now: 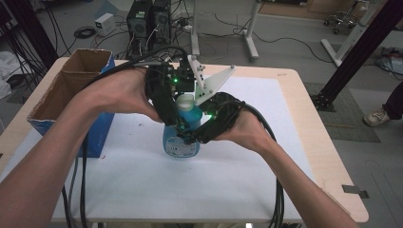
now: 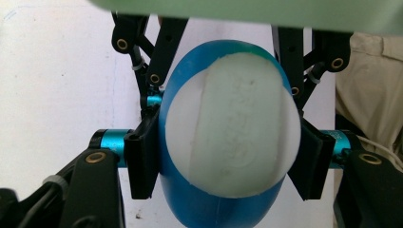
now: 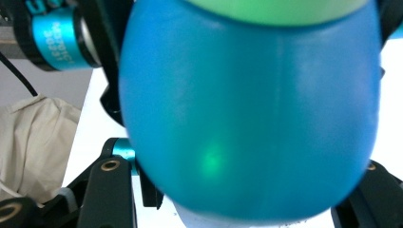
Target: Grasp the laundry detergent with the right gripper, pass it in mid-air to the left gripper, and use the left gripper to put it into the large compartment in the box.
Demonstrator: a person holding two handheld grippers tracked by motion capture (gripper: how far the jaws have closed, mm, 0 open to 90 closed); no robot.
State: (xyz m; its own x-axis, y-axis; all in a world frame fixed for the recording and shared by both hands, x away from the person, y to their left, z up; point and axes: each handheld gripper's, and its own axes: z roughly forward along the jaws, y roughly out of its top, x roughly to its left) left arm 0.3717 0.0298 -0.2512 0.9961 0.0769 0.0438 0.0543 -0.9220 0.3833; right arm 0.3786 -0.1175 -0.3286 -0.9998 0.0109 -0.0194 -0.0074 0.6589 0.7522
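Observation:
A blue bottle (image 1: 180,145) with a white cap (image 1: 185,100) stands upright on the white mat (image 1: 142,180) in the middle of the table. My left gripper (image 1: 179,127) comes down from the upper left and is shut on it. In the left gripper view its pads press both sides of the bottle (image 2: 214,209) below the cap (image 2: 233,128). My right gripper (image 1: 191,137) reaches in from the right with a jaw on either side of the bottle (image 3: 247,118). The bottle's belly hides its pads, so contact is unclear.
An open cardboard box (image 1: 71,90) with blue sides stands at the table's left, close to my left forearm. Cables trail off the front edge. Beyond the table are desk legs (image 1: 249,33) and computer cases (image 1: 142,23) on the floor.

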